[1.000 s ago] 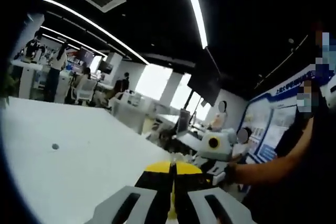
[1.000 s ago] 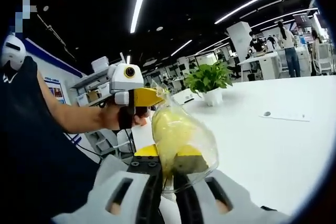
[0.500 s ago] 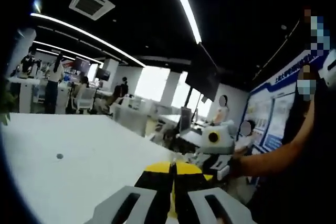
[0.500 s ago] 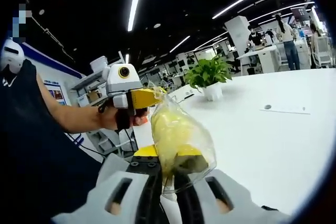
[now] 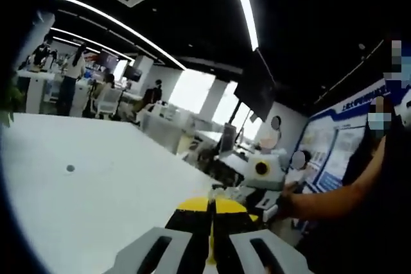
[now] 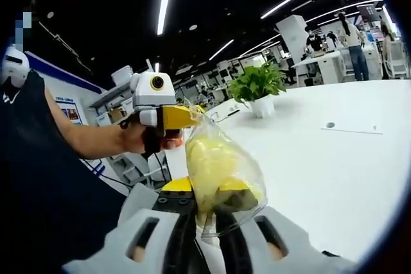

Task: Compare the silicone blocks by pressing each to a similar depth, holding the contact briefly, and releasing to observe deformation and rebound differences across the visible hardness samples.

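A clear plastic bag (image 6: 221, 168) with a soft yellow lump inside hangs in the air between both grippers, above the white table (image 6: 334, 171). My right gripper (image 6: 200, 196) is shut on the bag's lower end, its yellow-tipped jaws pressed into the plastic. My left gripper (image 6: 190, 117), held in a person's hand, pinches the bag's top corner from the left. In the left gripper view, my left gripper (image 5: 210, 205) has its jaws together with a thin yellow edge between them. The right gripper (image 5: 252, 210) sits just beyond them, held by a person's hand. No separate silicone blocks are visible.
The white table (image 5: 96, 197) stretches out below, with a small dark dot (image 5: 70, 168) on it. A potted plant (image 6: 257, 86) and a paper sheet (image 6: 352, 128) lie farther back. The person's dark sleeve (image 6: 45, 178) is close on the left. Desks and people stand far off.
Both views sway slightly with the hands. The bag stays stretched between the two grippers, and neither grip has changed.
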